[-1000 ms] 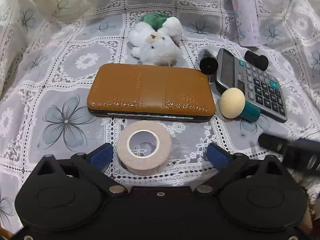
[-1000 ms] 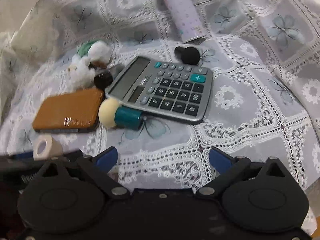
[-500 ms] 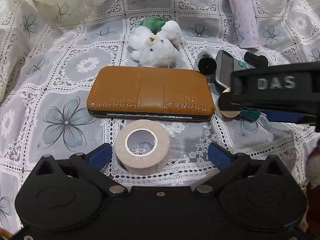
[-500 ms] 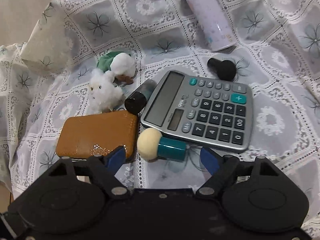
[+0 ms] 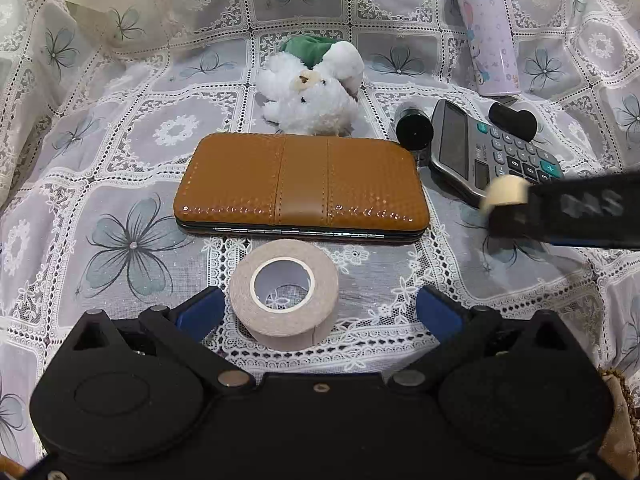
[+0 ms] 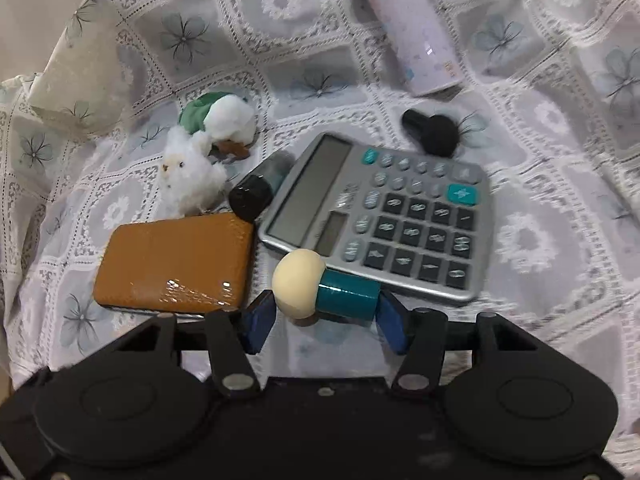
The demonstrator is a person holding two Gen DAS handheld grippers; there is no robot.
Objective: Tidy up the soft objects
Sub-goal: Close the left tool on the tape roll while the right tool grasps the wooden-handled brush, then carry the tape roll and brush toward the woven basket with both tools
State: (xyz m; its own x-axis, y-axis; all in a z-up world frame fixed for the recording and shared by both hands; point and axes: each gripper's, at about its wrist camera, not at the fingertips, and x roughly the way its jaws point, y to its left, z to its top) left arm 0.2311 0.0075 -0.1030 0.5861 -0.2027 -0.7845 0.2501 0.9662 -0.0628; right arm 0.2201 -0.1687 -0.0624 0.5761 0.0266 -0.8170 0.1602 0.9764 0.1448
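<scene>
On the lace tablecloth (image 5: 120, 152) nothing looks sorted yet, as I judge it: the two white plush toys (image 5: 312, 92) lie together behind the brown case (image 5: 300, 184), and the sponge puff (image 6: 326, 286) with its teal handle lies just in front of the calculator (image 6: 384, 216). My right gripper (image 6: 324, 322) has its blue fingers on both sides of this puff, nearly closed on it, but I cannot tell if they press it already. My left gripper (image 5: 320, 312) is spread wide, with the tape roll (image 5: 284, 288) between its fingers, not squeezed. Only the left view shows the tape roll; there the puff is mostly hidden behind the right gripper. The right view alone shows the puff's handle between the fingers.
</scene>
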